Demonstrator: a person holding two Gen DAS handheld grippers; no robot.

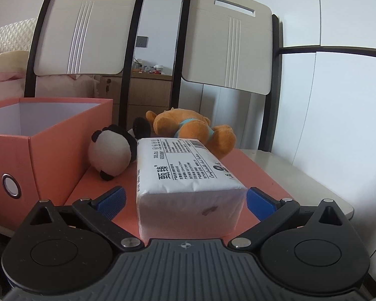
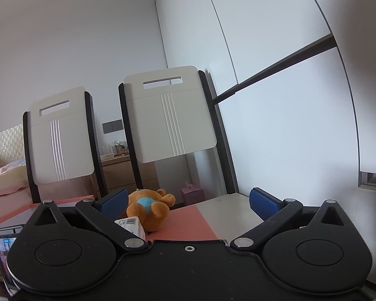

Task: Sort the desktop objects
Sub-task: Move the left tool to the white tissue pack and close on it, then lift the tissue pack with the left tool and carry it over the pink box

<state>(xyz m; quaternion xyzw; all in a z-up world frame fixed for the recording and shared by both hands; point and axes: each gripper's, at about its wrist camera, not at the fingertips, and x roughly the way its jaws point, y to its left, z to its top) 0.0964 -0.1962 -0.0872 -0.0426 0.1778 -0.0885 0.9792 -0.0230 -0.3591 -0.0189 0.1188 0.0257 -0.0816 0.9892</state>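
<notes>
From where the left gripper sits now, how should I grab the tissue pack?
Grip the tissue pack across its two long sides near the close end, coming straight along its length. It lies flat, end-on to the left gripper, whose open fingers already flank it.

The left gripper (image 1: 185, 202) is showing a black body with ribbed grey plastic along its centre, marked by a small white crosshair. Two round black discs are sitting either side, each beneath a triangular cut-out. Black link arms with silver pivot pins are leading out to fingers (image 1: 112, 200) faced in textured blue pads. The right gripper (image 2: 188, 202) is looking alike, though its centre plate is smooth black with one silver screw.
</notes>
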